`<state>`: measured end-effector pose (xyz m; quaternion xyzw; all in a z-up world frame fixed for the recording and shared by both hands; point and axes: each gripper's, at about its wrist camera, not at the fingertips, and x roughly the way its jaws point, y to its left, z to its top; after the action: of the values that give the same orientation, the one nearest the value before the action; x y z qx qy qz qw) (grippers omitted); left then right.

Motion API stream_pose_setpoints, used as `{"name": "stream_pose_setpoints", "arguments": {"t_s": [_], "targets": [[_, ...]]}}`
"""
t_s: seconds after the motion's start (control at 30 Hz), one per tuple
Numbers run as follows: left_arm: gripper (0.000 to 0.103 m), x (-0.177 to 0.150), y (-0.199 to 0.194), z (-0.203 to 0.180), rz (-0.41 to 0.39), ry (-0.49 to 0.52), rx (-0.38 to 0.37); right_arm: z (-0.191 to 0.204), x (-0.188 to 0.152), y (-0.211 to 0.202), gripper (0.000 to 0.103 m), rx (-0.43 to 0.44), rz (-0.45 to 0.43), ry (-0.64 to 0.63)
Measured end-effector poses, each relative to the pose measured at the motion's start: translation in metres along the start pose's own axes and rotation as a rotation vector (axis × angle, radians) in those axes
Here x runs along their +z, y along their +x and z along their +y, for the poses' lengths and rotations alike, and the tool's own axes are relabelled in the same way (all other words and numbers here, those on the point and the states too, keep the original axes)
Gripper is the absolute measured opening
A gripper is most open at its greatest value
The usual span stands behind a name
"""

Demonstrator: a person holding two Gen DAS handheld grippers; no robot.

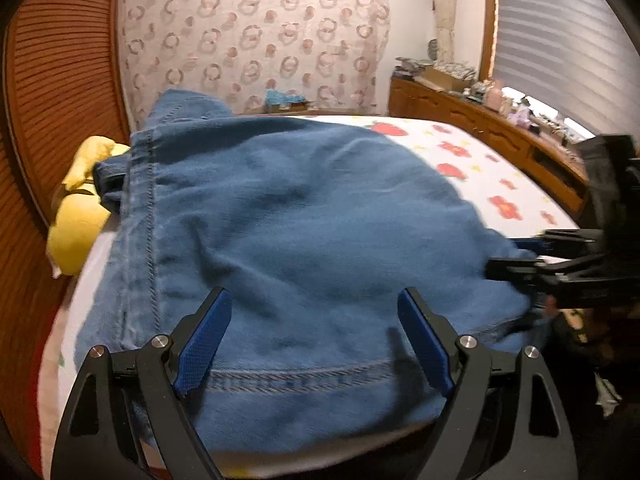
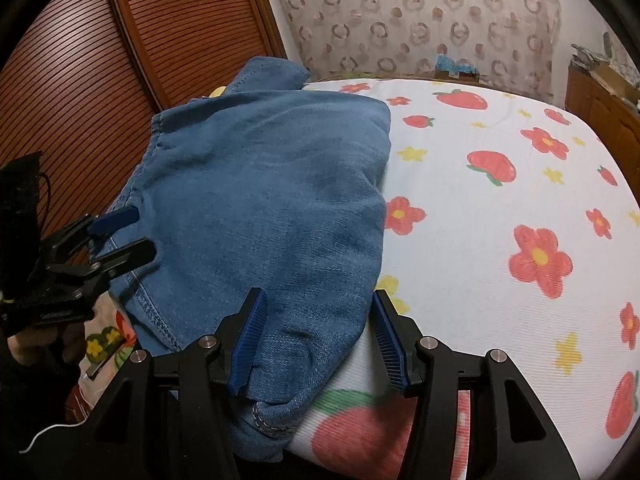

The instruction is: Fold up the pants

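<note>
The pants (image 1: 288, 240) lie folded into a thick blue bundle on the bed sheet (image 2: 500, 184), toward the side nearest the slatted wooden door (image 2: 88, 80), with a yellow cushion (image 1: 80, 216) peeking out beyond their far seam. The left gripper (image 1: 314, 336) hangs over the near hem of the pants with its jaws wide apart and nothing between the pads. The right gripper (image 2: 318, 336) straddles the near right corner of the pants, jaws apart; the denim sits between the blue pads (image 2: 250, 344), but they do not appear to press it. The fold looks nearly done, so the step in hand seems to be letting go and tidying. To do it well, both grippers should lift straight away from the pants so no pad drags the top layer, then any bulge near the right corner can be pressed flat, keeping the edges of the pants lined up.
</note>
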<state>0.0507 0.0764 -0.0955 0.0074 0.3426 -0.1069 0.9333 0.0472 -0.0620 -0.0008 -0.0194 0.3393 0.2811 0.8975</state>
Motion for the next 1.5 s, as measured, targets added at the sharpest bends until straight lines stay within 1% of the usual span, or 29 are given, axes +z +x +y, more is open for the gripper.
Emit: {"name": "stream_pose_setpoints", "arguments": {"t_s": [0.03,0.07,0.1,0.17,0.2,0.27,0.33,0.43,0.53,0.6,0.67,0.7,0.83,0.9,0.93,0.97,1.03,1.17,1.3,1.5], "targets": [[0.086,-0.003,-0.001,-0.003,0.0,0.013,-0.011,0.002,0.0,0.0,0.051,0.005,-0.006,-0.008],[0.086,-0.004,0.0,-0.005,0.003,0.024,-0.008,0.004,-0.001,0.0,0.043,0.016,-0.016,-0.017],[0.086,-0.007,0.003,-0.007,0.01,0.04,0.006,0.006,-0.002,-0.001,0.04,0.027,-0.018,-0.024],[0.086,-0.01,0.005,-0.011,0.004,0.066,0.026,0.01,-0.003,0.0,0.027,0.042,-0.024,-0.036],[0.086,-0.011,0.006,-0.013,0.001,0.075,0.037,0.012,-0.003,0.0,0.026,0.049,-0.026,-0.043],[0.086,-0.012,0.008,-0.016,0.003,0.088,0.055,0.015,-0.003,-0.001,0.019,0.05,-0.035,-0.057],[0.086,-0.012,0.009,-0.017,0.003,0.098,0.063,0.015,-0.001,-0.004,0.016,0.065,-0.047,-0.053],[0.086,-0.013,0.009,-0.015,-0.004,0.095,0.057,0.016,0.003,-0.013,0.014,0.097,-0.081,-0.042],[0.086,-0.012,0.007,-0.011,-0.002,0.1,0.036,0.023,0.008,-0.023,0.014,0.118,-0.119,-0.06],[0.086,-0.011,0.001,-0.004,-0.003,0.086,0.013,0.028,0.011,-0.031,0.013,0.125,-0.138,-0.077],[0.086,-0.009,-0.006,0.005,-0.006,0.065,0.01,0.034,0.016,-0.035,0.013,0.141,-0.154,-0.09],[0.086,-0.009,-0.01,0.009,-0.011,0.057,0.018,0.037,0.019,-0.036,0.013,0.148,-0.162,-0.098],[0.086,-0.01,-0.02,0.03,-0.019,0.028,0.087,0.044,0.03,-0.036,0.012,0.188,-0.196,-0.117],[0.086,-0.014,-0.023,0.045,-0.008,-0.003,0.101,0.046,0.034,-0.03,0.012,0.21,-0.209,-0.123],[0.086,-0.016,-0.025,0.053,-0.007,-0.019,0.089,0.048,0.036,-0.028,0.012,0.217,-0.212,-0.125],[0.086,-0.018,-0.027,0.057,-0.01,-0.031,0.086,0.05,0.038,-0.024,0.012,0.226,-0.213,-0.127],[0.086,-0.02,-0.032,0.064,-0.009,-0.049,0.129,0.055,0.042,-0.018,0.012,0.243,-0.216,-0.135],[0.086,-0.021,-0.043,0.082,-0.033,-0.093,0.145,0.062,0.056,-0.003,0.011,0.278,-0.215,-0.156],[0.086,-0.02,-0.058,0.098,-0.061,-0.121,0.18,0.075,0.071,0.017,0.01,0.308,-0.208,-0.206],[0.086,-0.024,-0.077,0.129,-0.088,-0.174,0.247,0.107,0.083,0.044,0.008,0.383,-0.19,-0.275]]}}
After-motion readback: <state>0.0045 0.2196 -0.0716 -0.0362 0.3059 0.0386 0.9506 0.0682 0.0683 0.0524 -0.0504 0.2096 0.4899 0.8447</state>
